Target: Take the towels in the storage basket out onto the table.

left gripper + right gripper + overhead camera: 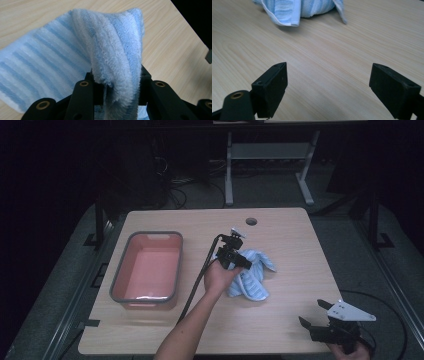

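— Where's the towel?

— Bunched near the middle of the table, right of the pink tub. It's soft terry, blue and white stripes.

— Who has it?

— The left gripper is clenched on a fold of it, probably to lift it toward the tub.

— And the other?

— The right gripper waits at the near corner, jaws spread wide, holding nothing, likely keeping out of the way.

The blue-and-white striped towel lies crumpled near the table's middle, one fold seemingly lifted.
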A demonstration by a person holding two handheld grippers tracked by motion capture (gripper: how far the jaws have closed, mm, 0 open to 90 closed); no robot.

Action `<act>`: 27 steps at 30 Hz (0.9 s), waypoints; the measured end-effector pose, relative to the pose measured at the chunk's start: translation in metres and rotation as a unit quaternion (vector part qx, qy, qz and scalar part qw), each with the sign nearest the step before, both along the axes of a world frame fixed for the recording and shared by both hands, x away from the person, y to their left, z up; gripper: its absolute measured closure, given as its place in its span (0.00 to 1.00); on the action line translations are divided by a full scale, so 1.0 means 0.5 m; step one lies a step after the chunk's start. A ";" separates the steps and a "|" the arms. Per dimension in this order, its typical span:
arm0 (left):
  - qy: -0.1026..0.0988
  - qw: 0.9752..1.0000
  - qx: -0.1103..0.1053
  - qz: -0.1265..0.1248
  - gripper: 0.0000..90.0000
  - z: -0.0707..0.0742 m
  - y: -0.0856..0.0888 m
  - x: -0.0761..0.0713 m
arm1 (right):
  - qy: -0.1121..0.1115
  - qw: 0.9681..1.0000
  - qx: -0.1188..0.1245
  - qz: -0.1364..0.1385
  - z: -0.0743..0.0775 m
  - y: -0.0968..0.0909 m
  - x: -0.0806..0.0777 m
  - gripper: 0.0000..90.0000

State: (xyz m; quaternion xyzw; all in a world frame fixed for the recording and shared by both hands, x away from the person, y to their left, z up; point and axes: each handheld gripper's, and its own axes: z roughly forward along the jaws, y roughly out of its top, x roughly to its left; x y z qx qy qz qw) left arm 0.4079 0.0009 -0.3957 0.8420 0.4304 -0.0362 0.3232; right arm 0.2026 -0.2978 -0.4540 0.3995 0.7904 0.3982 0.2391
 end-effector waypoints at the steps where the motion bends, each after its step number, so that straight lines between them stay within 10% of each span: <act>1: 0.000 1.000 0.000 0.001 0.75 -0.002 -0.002 -0.001 | 0.001 1.000 -0.001 0.000 0.000 0.002 0.000 0.16; 27: 0.001 1.000 0.001 0.001 0.61 -0.025 -0.006 -0.013 | 0.001 1.000 -0.014 0.003 -0.002 0.014 0.000 0.16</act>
